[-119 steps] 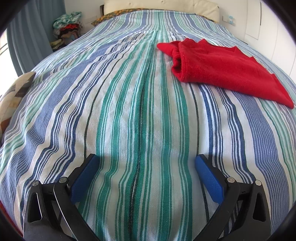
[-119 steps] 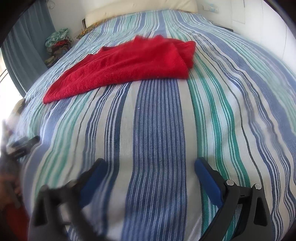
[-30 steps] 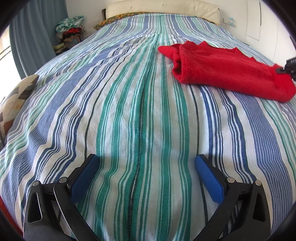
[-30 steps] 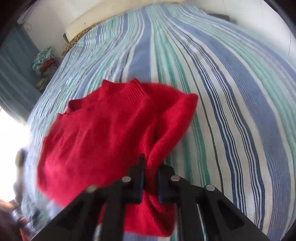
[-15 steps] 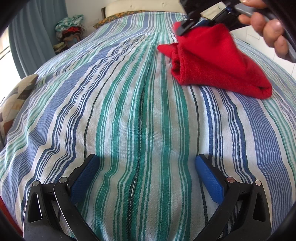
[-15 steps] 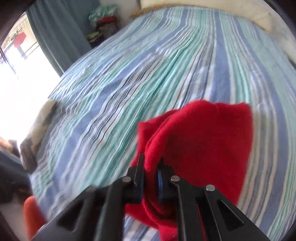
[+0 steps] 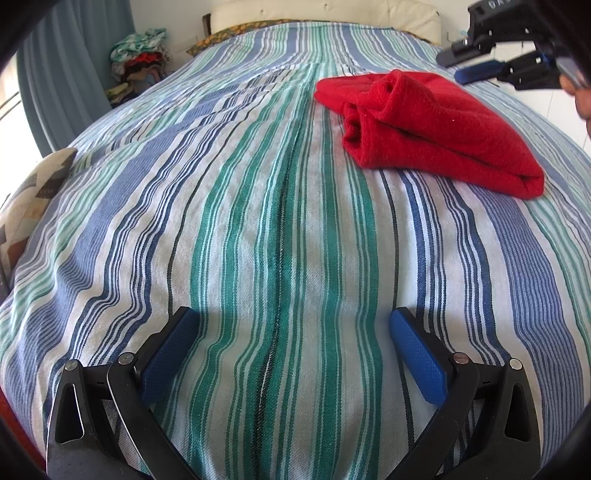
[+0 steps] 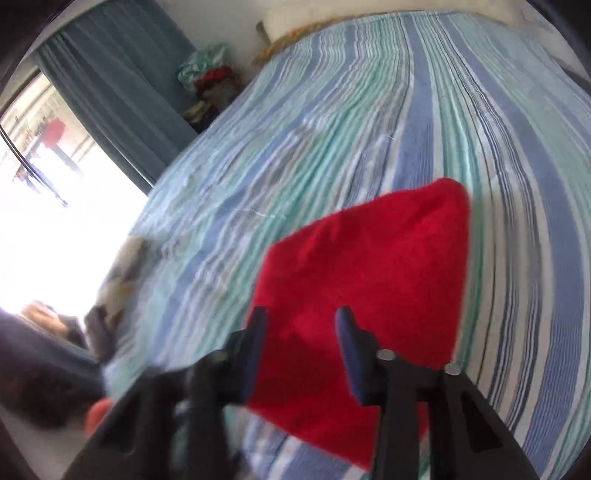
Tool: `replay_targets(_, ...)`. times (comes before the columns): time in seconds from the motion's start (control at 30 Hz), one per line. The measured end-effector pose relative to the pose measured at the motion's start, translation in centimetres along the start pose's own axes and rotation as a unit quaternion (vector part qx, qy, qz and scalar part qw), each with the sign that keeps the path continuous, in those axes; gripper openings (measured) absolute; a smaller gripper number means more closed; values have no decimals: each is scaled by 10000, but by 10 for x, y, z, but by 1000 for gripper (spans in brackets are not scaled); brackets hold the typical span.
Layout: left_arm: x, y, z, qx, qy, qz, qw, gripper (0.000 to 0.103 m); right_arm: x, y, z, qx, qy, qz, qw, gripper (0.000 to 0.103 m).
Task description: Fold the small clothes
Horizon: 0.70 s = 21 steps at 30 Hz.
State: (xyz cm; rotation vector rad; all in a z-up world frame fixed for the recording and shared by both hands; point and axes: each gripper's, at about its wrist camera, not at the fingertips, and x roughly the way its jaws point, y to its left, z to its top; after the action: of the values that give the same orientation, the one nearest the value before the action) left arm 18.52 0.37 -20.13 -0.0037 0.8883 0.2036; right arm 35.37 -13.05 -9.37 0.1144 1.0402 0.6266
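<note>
A red sweater (image 7: 428, 125) lies folded over on itself on the striped bedspread (image 7: 258, 221), at the upper right of the left wrist view. It fills the lower middle of the right wrist view (image 8: 369, 295). My left gripper (image 7: 291, 332) is open and empty, low over the bedspread, well short of the sweater. My right gripper (image 8: 300, 321) is open and empty, held just above the sweater. It also shows in the left wrist view (image 7: 476, 62) beyond the sweater's far edge.
A patterned cushion (image 7: 29, 199) lies at the bed's left edge. A pile of clothes (image 7: 140, 62) sits by the blue curtain (image 7: 74, 74) at the far left. A cream headboard (image 7: 325, 11) closes the far end. A bright window (image 8: 44, 184) is at the left.
My right gripper carried the sweater's near end over onto the rest, then opened and let go and lifted off. The sweater now lies doubled. My left gripper has not moved.
</note>
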Motion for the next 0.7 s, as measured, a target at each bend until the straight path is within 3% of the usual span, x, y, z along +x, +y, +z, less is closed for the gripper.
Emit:
replay_targets(0.07, -1, 2, -1, -24, -24, -27, 10000, 103, 19, 5, -20, -214, 153, -93, 9996, 28)
replay_targets(0.17, -2, 4, -3, -57, -60, -57, 9999, 103, 55, 29, -51, -611, 312, 89, 9976, 20)
replay_targets(0.3, -2, 5, -5, -46, -91, -38, 9999, 103, 84, 64, -81, -1192, 385, -125, 9920, 20)
replay_targets(0.47, -2, 5, -5, -44, -79, -52, 9999, 103, 43, 55, -72, -975, 195, 205, 9948, 22)
replay_targets(0.6, -2, 5, -5, -31, -76, -28, 10000, 103, -14, 25, -62, -748, -406, -61, 9964, 22)
replay_targets(0.7, -2, 4, -5, -14, -85, -4, 10000, 103, -25, 3, -41, -278, -531, -161, 9981, 22)
